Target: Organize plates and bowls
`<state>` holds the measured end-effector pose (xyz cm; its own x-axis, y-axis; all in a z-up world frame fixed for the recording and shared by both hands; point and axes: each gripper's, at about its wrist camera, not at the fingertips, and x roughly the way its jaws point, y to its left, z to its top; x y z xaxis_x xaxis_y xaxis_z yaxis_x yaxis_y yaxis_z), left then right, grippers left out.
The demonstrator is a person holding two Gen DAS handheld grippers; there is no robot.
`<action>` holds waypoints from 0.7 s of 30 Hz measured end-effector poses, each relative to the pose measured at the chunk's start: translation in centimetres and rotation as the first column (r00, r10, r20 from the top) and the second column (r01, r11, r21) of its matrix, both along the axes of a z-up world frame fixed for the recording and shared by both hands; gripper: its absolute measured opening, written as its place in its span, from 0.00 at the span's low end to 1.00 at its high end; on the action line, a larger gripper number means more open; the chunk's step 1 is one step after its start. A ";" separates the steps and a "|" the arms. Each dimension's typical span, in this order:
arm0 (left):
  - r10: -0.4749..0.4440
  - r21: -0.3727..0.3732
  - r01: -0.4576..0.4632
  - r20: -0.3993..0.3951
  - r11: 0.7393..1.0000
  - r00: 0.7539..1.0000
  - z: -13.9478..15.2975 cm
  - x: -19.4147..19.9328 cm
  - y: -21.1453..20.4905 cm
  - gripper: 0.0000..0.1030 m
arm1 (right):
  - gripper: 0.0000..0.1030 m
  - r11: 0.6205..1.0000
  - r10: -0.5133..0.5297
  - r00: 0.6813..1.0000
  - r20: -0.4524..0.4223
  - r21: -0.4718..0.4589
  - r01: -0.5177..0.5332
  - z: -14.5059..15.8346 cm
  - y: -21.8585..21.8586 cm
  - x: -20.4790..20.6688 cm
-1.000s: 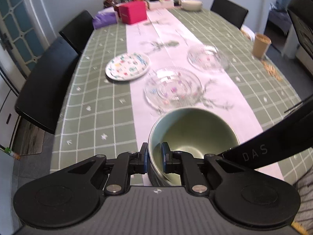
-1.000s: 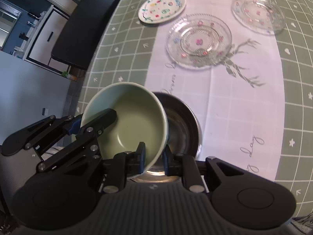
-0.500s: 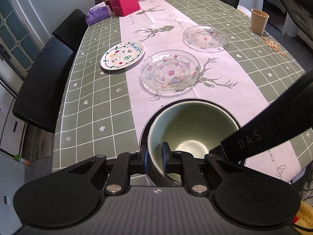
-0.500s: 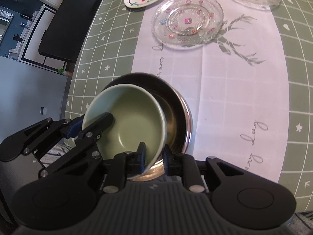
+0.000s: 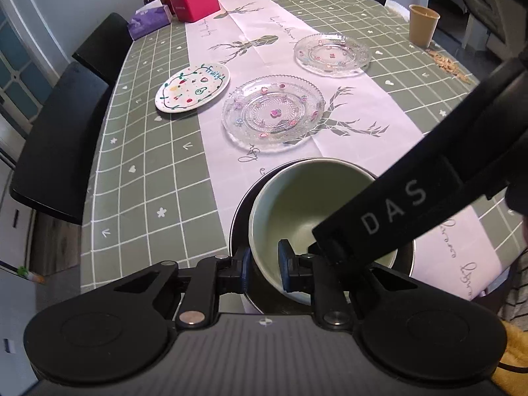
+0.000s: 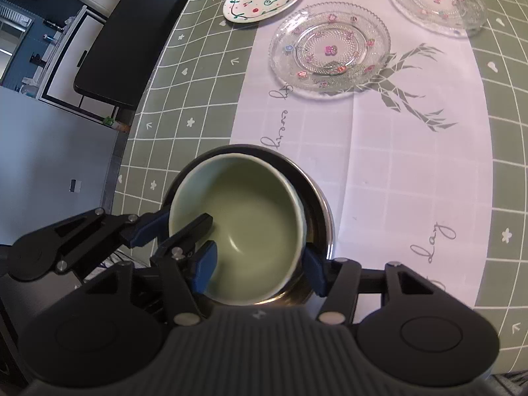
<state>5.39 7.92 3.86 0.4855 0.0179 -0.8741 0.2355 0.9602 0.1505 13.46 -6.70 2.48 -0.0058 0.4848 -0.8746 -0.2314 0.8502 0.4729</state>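
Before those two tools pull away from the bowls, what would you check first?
1. Pale green ceramic bowl nested inside the steel bowl: ok.
2. Right tool letting go: ok, jaws opening, pads clear of the rim.
3. Left tool letting go: not ok, jaws only starting to open, rim between them.
4. Green bowl sitting level: cannot tell.
5. Larger clear glass plate clear of the bowls: ok.
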 end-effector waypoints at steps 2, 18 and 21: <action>-0.008 -0.034 0.008 -0.012 0.999 1.000 0.2 0.0 0.6 0.22 | 0.64 1.000 -0.008 1.000 -0.015 0.013 0.008 -0.1 0.1 0.2; 0.047 -0.314 -0.025 0.064 0.949 0.997 3.3 -0.8 6.5 0.64 | 0.77 0.998 -0.003 0.997 -0.077 0.067 0.008 0.9 -0.2 0.5; 0.068 -0.288 -0.050 0.051 0.956 0.996 2.7 -0.8 6.5 0.64 | 0.78 0.997 0.008 0.998 -0.057 0.074 -0.004 1.5 -0.7 0.2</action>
